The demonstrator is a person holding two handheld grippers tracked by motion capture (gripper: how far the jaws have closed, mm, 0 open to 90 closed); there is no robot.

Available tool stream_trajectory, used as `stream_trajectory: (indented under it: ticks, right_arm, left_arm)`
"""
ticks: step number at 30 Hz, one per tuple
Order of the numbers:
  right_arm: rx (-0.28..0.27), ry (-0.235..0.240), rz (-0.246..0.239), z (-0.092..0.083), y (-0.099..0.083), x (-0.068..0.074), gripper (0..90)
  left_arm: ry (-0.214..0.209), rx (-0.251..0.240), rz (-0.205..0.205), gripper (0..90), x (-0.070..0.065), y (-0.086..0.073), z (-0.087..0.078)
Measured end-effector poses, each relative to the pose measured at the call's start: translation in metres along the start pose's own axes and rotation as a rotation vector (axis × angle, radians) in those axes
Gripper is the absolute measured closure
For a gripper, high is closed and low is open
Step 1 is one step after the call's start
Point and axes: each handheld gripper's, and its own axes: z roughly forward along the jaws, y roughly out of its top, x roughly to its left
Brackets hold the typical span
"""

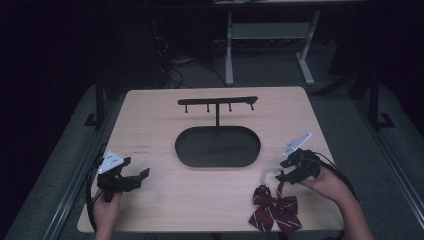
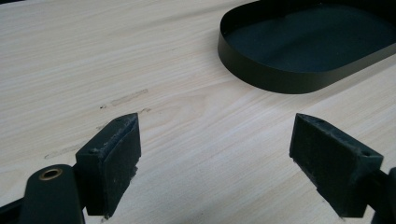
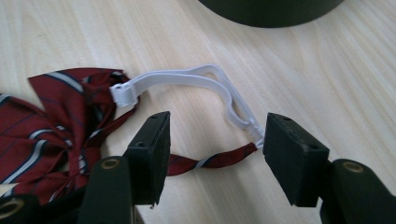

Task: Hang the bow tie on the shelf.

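Note:
A dark red bow tie [image 1: 274, 209] with white and navy stripes lies near the table's front right edge, also seen in the right gripper view [image 3: 51, 121]. Its white strap [image 3: 187, 77] loops away from the knot, and a thin twisted red strap [image 3: 210, 161] runs across the wood between the jaws. My right gripper [image 3: 215, 135] hovers just behind the tie [image 1: 281, 170], jaws wide apart around the strap ends without pressing them. At the front left, my left gripper [image 1: 137, 167] stands open over bare wood [image 2: 217, 140].
A black oval tray [image 1: 217, 147] sits mid-table, its rim showing in both gripper views [image 2: 261, 77] [image 3: 271, 11]. Behind it rises a black stand with a hook bar [image 1: 217, 101]. The light wooden tabletop [image 1: 150, 125] ends close to both hands.

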Motion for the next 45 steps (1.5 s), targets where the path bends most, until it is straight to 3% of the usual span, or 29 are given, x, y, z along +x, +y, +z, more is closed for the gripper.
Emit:
stream_trajectory:
  ticks: [2, 7, 14, 32, 41, 45]
  right_arm:
    - [0.011, 0.002, 0.011, 0.001, 0.002, -0.001, 41.0]
    - [0.042, -0.007, -0.016, 0.007, 0.010, -0.007, 43.4]
    - [0.043, 0.025, -0.021, 0.019, 0.015, -0.013, 48.0]
    - [0.094, -0.030, -0.119, 0.032, 0.020, -0.011, 79.2]
    - [0.075, 0.011, -0.084, 0.031, 0.019, -0.016, 86.1]
    - [0.038, 0.030, -0.073, 0.024, 0.018, -0.017, 86.6]
  left_arm:
    - [0.000, 0.001, -0.003, 16.3, 0.000, 0.000, 0.000]
    - [-0.003, 0.004, -0.002, 16.3, -0.001, 0.001, 0.001]
    - [-0.003, 0.004, -0.007, 16.3, -0.001, 0.000, 0.001]
    - [-0.005, 0.005, -0.003, 16.3, -0.002, 0.000, 0.002]
    - [-0.004, 0.010, -0.004, 16.3, -0.001, 0.000, 0.001]
    - [-0.004, 0.004, -0.006, 16.3, -0.002, 0.000, 0.002]
